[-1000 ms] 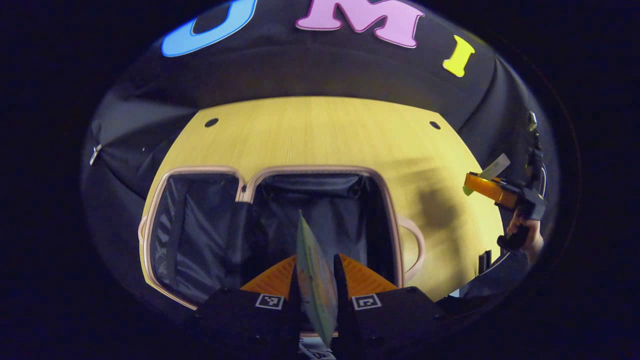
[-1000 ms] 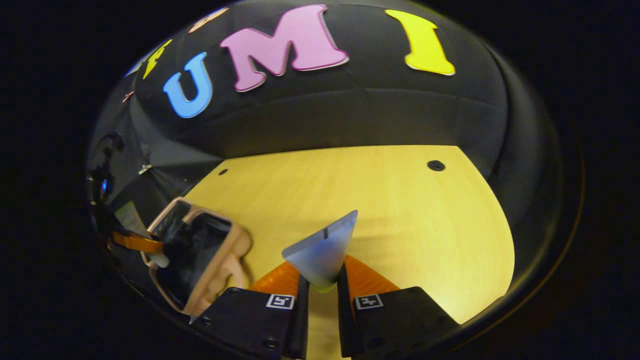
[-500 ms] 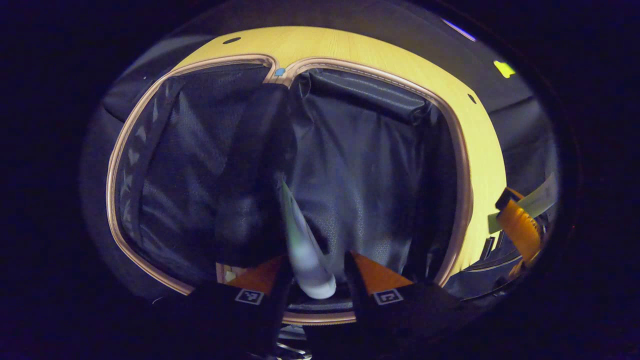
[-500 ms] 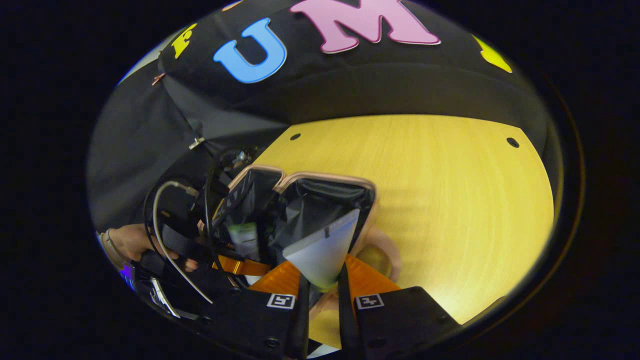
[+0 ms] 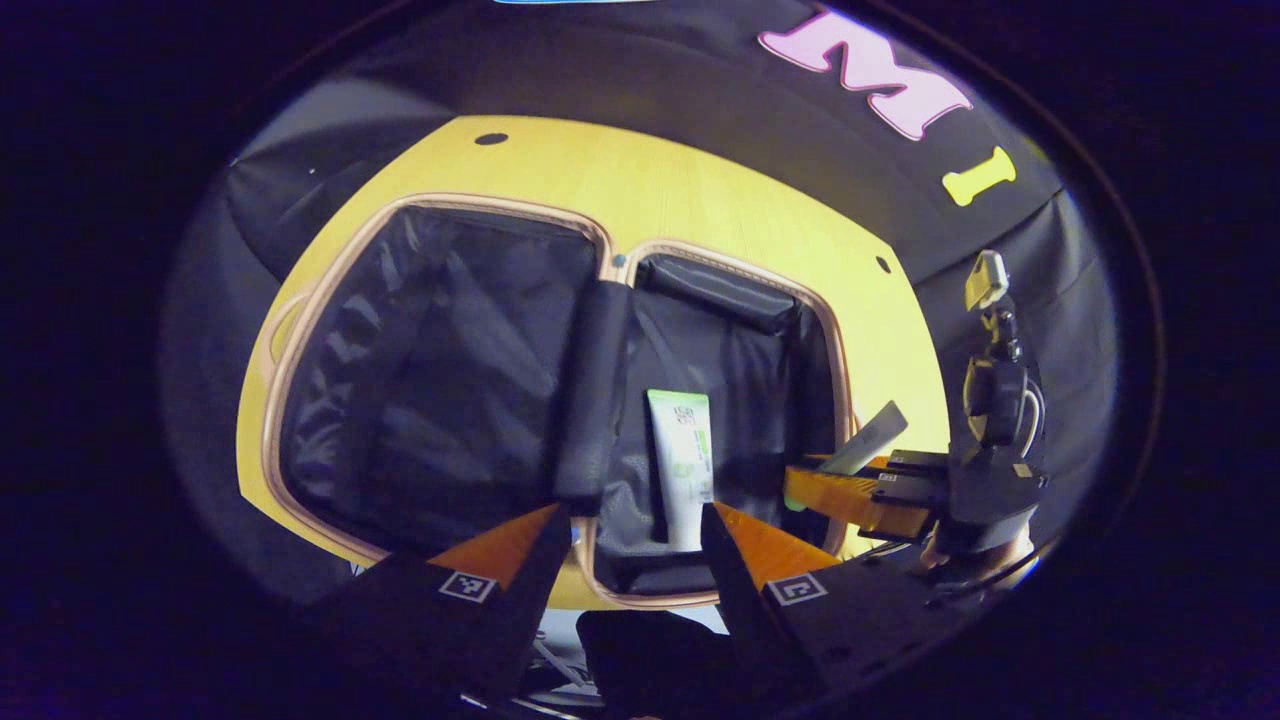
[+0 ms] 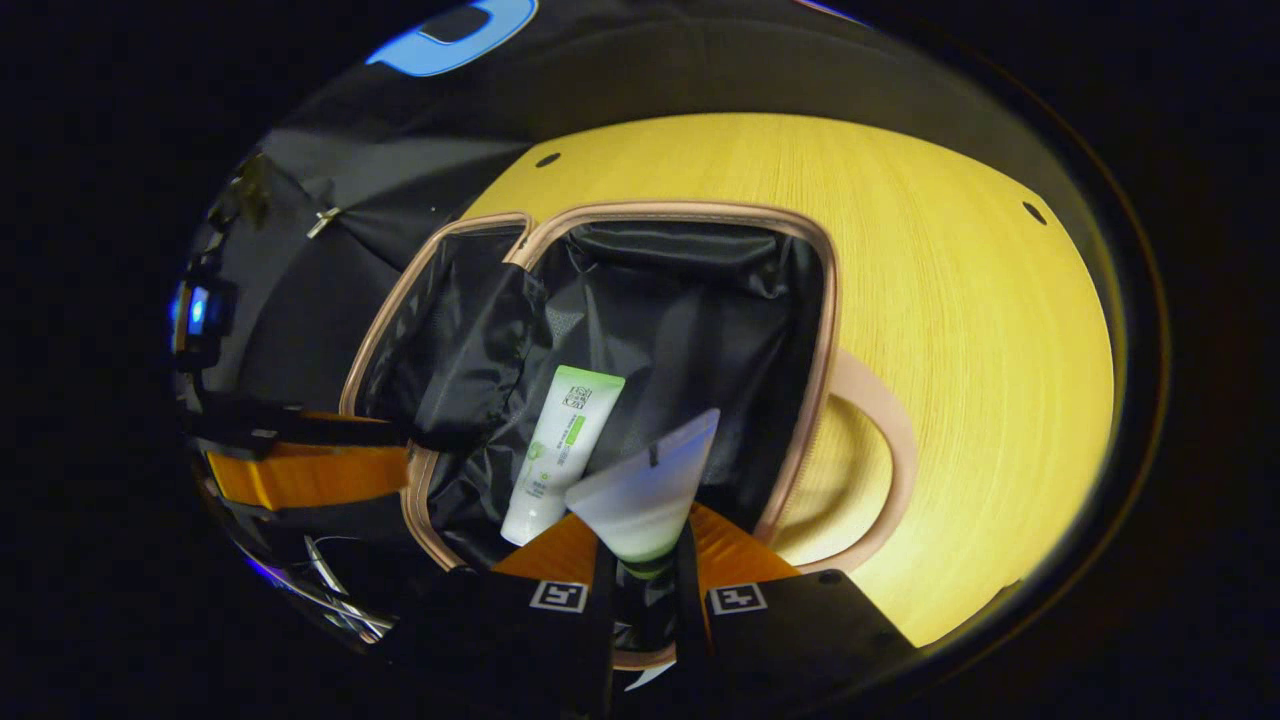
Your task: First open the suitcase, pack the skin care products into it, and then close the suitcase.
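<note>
On the yellow wooden table point(image 5: 700, 200) the suitcase point(image 5: 300, 330) lies spread open, both black-lined halves facing up, its pinkish-beige rim running round each half and a padded black divider point(image 5: 590, 400) along the hinge between them.

From the left gripper view, the left gripper point(image 5: 630, 525) hangs over the near edge of the case with its jaws well apart and nothing between them; the orange fingers point(image 5: 500, 535) splay to either side. Just beyond them, at about 12 o'clock from the fingertips, a white tube with green print point(image 5: 682, 465) lies flat on the lining of the right-hand half, close beside the divider. At 3 o'clock in that view the right gripper point(image 5: 850, 480) reaches in over the case's rim, a pale tube point(image 5: 868, 437) pinched in its orange fingers, with a hand partly seen behind its black body.

From the right gripper view, the right gripper point(image 6: 640, 560) is closed on the pale tube point(image 6: 645, 490), both fingers pressing its green-tinted lower end while the flat crimped end fans upward over the open half. The white tube with green print point(image 6: 558, 450) lies at 11 o'clock from it, on the lining. The suitcase's beige handle point(image 6: 880, 450) arcs out at 3 o'clock onto the table. At 9 o'clock the left gripper's orange finger point(image 6: 300, 475) shows at the case's edge.
</note>
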Demonstrator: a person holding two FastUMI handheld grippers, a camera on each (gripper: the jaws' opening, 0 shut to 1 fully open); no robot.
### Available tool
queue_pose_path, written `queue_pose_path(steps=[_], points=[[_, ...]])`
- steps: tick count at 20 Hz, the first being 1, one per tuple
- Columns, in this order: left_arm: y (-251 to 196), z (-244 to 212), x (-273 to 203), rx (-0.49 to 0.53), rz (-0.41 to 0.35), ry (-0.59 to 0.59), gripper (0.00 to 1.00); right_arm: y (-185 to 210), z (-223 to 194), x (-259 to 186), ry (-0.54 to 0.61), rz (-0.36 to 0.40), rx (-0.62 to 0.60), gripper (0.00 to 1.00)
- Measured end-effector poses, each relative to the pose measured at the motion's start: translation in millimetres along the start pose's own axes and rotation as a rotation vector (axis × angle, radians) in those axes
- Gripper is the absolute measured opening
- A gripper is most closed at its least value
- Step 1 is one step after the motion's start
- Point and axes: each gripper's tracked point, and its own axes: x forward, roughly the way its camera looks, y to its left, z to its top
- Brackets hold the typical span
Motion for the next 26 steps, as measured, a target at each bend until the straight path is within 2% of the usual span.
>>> queue_pose_path(steps=[2, 3, 5, 7, 11, 15, 17, 20, 23, 25, 26], points=[[47, 18, -13, -0.010, 0.070, -0.069, 0.83, 1, 1, 2, 0.008, -0.030, 0.014, 0.33], [68, 23, -16, -0.035, 0.104, -0.085, 0.84, 5, 6, 4, -0.025, -0.016, 0.034, 0.27], [98, 22, -15, -0.126, 0.115, -0.092, 0.84, 28, 15, -1, -0.080, 0.080, 0.090, 0.65], [120, 21, -11, -0.183, 0.115, -0.104, 0.84, 30, 24, -12, -0.144, 0.099, 0.094, 0.98], [171, 48, -25, -0.199, 0.188, -0.187, 0.84, 20, 40, -52, -0.273, 0.119, 0.100, 0.98], [224, 112, -39, -0.223, 0.251, -0.326, 0.84, -18, 47, -76, -0.355, 0.051, 0.121, 0.98], [250, 130, -35, -0.251, 0.301, -0.352, 0.84, -35, 51, -82, -0.382, 0.021, 0.169, 0.97], [284, 114, -8, -0.328, 0.376, -0.237, 0.84, -48, 57, -92, -0.426, 0.002, 0.230, 0.98], [302, 89, 26, -0.466, 0.351, -0.106, 0.85, -56, 53, -96, -0.428, -0.009, 0.246, 0.97], [302, 84, 38, -0.518, 0.317, -0.072, 0.85, -59, 47, -96, -0.423, -0.018, 0.246, 0.97], [308, 90, 42, -0.500, 0.323, -0.098, 0.77, -61, 44, -96, -0.418, -0.025, 0.243, 0.98]])
